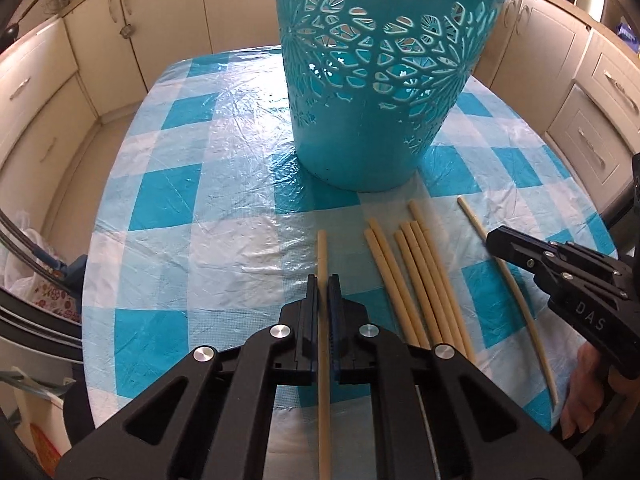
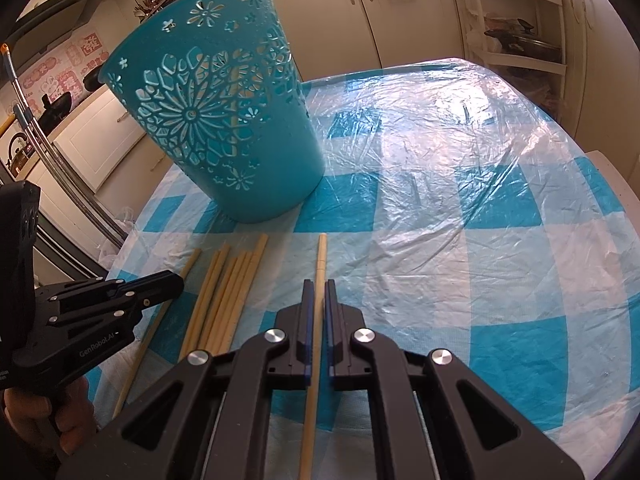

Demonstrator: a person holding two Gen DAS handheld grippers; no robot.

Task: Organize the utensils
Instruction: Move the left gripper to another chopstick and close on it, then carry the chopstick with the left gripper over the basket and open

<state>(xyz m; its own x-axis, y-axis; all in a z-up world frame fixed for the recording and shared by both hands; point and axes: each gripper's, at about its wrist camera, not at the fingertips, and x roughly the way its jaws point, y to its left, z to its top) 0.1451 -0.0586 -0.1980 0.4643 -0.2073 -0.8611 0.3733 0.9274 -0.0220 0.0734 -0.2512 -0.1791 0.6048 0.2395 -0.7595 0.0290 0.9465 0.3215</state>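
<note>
The left gripper (image 1: 323,280) is clamped on one pale chopstick (image 1: 322,248), and the right gripper (image 2: 319,286) is likewise closed on the outermost chopstick (image 2: 321,252) at the far side of the row. Between them a loose bundle of chopsticks (image 1: 416,276) lies on the blue-checked tablecloth (image 1: 172,200), just before the upright teal cut-out basket (image 1: 372,92). Whether either held stick is lifted off the cloth is hard to tell.

Two fisheye views, each looking forward and steeply down along its own gripper, close above the table (image 1: 168,184). Both share the teal basket (image 1: 380,92) and the row of chopsticks (image 2: 224,300). Each view catches the other gripper at its edge.
</note>
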